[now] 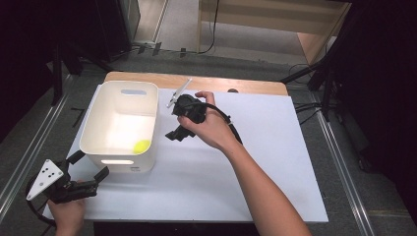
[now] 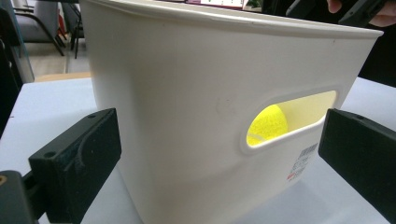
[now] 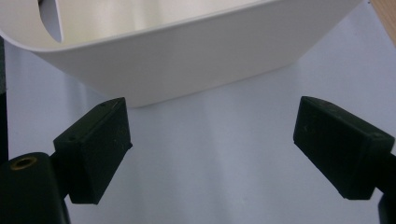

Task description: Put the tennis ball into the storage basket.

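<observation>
A yellow ball (image 1: pixel 142 145) lies inside the white bin (image 1: pixel 101 105), at its near wall. Both the left gripper (image 1: pixel 87 165) and right gripper (image 1: pixel 176 133) are held open and empty beside the bin; the bin should be steadied before anything is reached for.

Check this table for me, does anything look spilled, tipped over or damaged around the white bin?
Nothing stands out. The white bin sits upright on the table, the yellow ball rests inside it, and no spill or damage is visible.
</observation>
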`<act>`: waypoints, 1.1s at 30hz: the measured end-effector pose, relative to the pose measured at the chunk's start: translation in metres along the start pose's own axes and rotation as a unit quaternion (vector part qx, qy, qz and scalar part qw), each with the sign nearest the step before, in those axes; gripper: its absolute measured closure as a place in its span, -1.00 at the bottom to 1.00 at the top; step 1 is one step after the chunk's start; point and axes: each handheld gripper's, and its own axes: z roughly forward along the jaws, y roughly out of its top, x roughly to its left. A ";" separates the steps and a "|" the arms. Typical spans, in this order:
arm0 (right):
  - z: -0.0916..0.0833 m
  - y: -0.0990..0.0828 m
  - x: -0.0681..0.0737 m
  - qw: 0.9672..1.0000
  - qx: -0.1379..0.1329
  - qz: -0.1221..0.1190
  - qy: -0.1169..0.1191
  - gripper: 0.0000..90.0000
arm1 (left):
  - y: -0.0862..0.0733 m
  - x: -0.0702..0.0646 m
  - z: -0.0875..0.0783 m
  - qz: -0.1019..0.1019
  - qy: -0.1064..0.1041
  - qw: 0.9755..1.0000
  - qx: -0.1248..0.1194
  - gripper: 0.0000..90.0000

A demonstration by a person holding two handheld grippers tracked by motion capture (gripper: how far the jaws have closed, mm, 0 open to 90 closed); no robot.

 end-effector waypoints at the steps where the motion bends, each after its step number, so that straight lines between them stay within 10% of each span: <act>1: 0.000 -0.003 0.000 1.000 -0.001 0.003 -0.001 -0.80 | 0.000 0.000 0.000 0.000 0.000 1.000 0.000 -1.00; 33: -0.011 -0.077 0.001 0.997 -0.036 0.058 -0.044 -1.00 | 0.000 -0.001 0.000 0.003 0.001 1.000 0.002 -1.00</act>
